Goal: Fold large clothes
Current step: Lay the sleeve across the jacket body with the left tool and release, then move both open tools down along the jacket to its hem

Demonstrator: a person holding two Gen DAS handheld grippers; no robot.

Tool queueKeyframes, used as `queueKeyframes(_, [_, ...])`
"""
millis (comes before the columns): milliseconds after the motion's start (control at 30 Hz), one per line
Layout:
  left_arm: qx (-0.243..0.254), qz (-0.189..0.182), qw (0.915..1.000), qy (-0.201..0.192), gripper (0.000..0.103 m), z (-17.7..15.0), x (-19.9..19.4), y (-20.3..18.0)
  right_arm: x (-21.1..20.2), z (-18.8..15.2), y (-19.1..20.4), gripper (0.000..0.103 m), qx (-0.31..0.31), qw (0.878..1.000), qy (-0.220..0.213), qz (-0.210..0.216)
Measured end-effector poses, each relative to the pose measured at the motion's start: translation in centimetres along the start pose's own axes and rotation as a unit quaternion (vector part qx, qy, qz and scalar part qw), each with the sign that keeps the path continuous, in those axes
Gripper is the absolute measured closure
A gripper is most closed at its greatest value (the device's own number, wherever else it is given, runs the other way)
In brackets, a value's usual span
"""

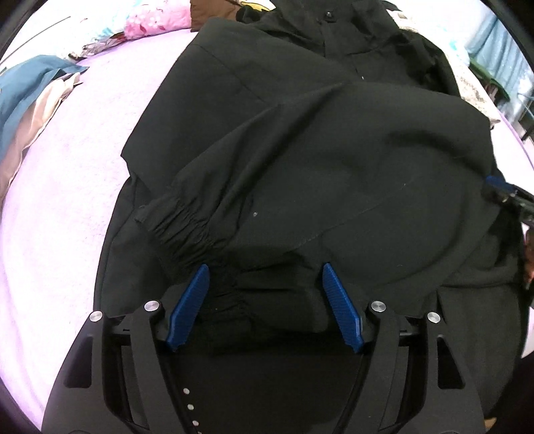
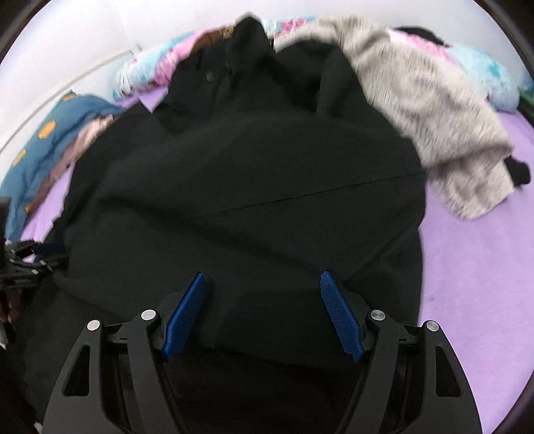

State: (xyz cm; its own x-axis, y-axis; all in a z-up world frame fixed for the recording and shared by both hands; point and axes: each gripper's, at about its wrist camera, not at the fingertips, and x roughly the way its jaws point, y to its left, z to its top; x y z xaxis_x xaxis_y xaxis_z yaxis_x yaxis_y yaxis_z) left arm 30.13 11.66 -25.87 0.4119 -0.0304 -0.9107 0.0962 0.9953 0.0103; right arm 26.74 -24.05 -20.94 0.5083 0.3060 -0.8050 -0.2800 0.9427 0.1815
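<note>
A large black jacket [image 1: 333, 150] lies spread on the purple bed sheet [image 1: 60, 187]. One sleeve is folded across its body, and the gathered elastic cuff [image 1: 180, 223] rests near the left side. My left gripper [image 1: 265, 270] hovers open just over the cuff end, with nothing pinched between its blue pads. In the right wrist view the same jacket [image 2: 250, 187] fills the middle. My right gripper [image 2: 262, 278] stands open above its near hem and holds nothing. Each gripper shows at the edge of the other's view: the right gripper [image 1: 504, 193] and the left gripper [image 2: 23, 260].
A grey fuzzy garment [image 2: 434, 110] lies at the jacket's far right. A blue cloth with beige lining [image 1: 30, 93] sits at the left, and flowered pillows [image 1: 157, 16] line the far edge. Bare purple sheet [image 2: 474, 267] shows to the right.
</note>
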Motion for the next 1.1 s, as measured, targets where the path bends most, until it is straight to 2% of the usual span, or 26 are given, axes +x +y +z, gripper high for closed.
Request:
queueKeyframes(100, [0.000, -0.003, 1.0000, 0.008, 0.034, -0.3, -0.2, -0.1, 0.9, -0.1, 1.0, 0.031, -0.020, 1.000, 0.003, -0.022])
queueKeyframes(167, [0.000, -0.010, 0.9999, 0.008, 0.034, -0.3, -0.7, 0.1, 0.4, 0.1, 1.1, 0.030, -0.020, 1.000, 0.003, -0.021])
queueKeyframes(233, [-0.007, -0.013, 0.9999, 0.004, 0.034, -0.4, -1.7, 0.3, -1.2, 0.2, 1.0, 0.030, -0.006, 1.000, -0.007, -0.021])
queueKeyframes(300, [-0.014, -0.012, 0.9998, 0.002, 0.034, -1.0, -3.2, 0.8, -3.9, 0.1, 1.0, 0.025, 0.002, 0.999, -0.025, -0.025])
queueKeyframes(333, [-0.018, -0.013, 0.9997, 0.000, 0.034, -1.4, -4.0, 1.1, -5.1, -0.2, 1.1, 0.021, -0.002, 0.999, -0.031, -0.028])
queueKeyframes(467, [-0.046, -0.020, 0.9986, -0.015, 0.034, -3.5, -7.1, 2.5, -9.8, -2.1, 1.1, 0.019, -0.011, 0.998, -0.054, -0.041])
queueKeyframes(633, [-0.041, -0.019, 0.9985, -0.033, 0.034, -7.6, -10.4, 3.2, -14.1, -6.1, -0.6, 0.018, 0.027, 0.997, -0.059, -0.048])
queueKeyframes(667, [-0.046, -0.026, 0.9979, -0.036, 0.034, -8.4, -10.9, 3.5, -15.0, -7.0, -0.7, 0.018, 0.030, 0.997, -0.058, -0.049])
queueKeyframes(767, [-0.067, -0.034, 0.9971, -0.013, 0.034, -10.3, -11.5, 4.8, -16.7, -9.5, -0.8, 0.017, 0.041, 0.996, -0.056, -0.055])
queueKeyframes(867, [-0.104, -0.056, 0.9928, -0.021, 0.029, -13.1, -12.9, 6.3, -18.2, -12.1, -0.9, 0.017, 0.055, 0.996, -0.049, -0.054])
queueKeyframes(967, [-0.124, -0.054, 0.9908, 0.000, 0.029, -15.1, -13.5, 7.0, -19.6, -14.4, -0.9, 0.017, 0.062, 0.995, -0.049, -0.060])
queueKeyframes(1100, [-0.137, -0.070, 0.9880, -0.014, 0.029, -17.6, -14.9, 8.2, -21.7, -17.5, -1.2, 0.017, 0.082, 0.994, -0.049, -0.046])
